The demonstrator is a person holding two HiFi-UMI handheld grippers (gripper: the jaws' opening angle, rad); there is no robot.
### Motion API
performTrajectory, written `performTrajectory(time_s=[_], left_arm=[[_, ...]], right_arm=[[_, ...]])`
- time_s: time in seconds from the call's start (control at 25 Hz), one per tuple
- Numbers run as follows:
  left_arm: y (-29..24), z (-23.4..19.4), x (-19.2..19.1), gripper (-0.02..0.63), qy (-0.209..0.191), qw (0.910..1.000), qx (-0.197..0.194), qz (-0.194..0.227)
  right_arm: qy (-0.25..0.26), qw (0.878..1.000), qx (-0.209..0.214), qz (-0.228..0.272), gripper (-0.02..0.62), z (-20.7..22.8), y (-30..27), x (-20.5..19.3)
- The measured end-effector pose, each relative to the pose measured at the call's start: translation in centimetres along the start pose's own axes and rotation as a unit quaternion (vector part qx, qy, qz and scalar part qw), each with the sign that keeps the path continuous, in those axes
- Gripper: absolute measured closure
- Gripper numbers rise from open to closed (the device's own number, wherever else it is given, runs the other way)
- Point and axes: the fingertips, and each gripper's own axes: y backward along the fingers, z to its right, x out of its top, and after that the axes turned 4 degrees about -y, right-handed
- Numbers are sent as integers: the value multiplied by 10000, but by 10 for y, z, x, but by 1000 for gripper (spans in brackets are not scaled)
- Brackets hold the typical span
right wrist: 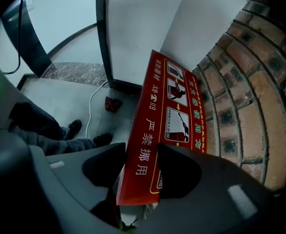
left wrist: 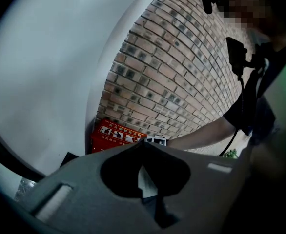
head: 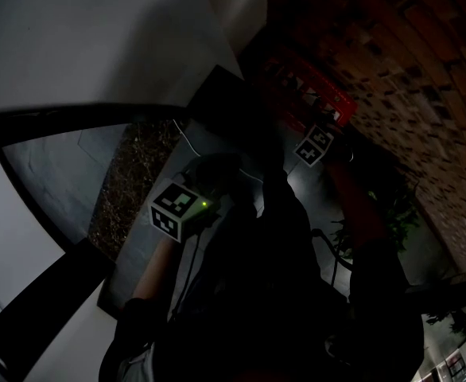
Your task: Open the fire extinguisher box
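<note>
The red fire extinguisher box [head: 308, 94] stands on the floor where the brick wall meets the white wall, also seen in the left gripper view [left wrist: 114, 133]. Its red lid [right wrist: 170, 106], printed with white characters and pictures, slants between the jaws of my right gripper [right wrist: 142, 147]. The lid's lower corner lies in the gap, and the jaws stand apart around it. The right gripper's marker cube [head: 314, 144] sits just in front of the box. My left gripper [left wrist: 143, 144] hangs back from the box with its tips together and nothing between them.
A brick wall [left wrist: 172, 72] rises behind the box and a white wall [right wrist: 143, 23] stands beside it. A dark door frame [right wrist: 101, 33], a white cable [right wrist: 91, 111] and a red rag [right wrist: 112, 103] lie on the grey floor. A potted plant [head: 392, 205] is nearby.
</note>
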Motion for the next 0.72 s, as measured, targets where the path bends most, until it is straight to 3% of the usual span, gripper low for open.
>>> performTrajectory(time_s=[0.4,0.72], left_arm=[[5,6,18,604,-284,9996,-38,21],[9,7,35,604,-438,9990,22,120]], right_arm=[[171,9993,91,327,447,11,39,5],[109,9983,-58,573,454,35,70,6]])
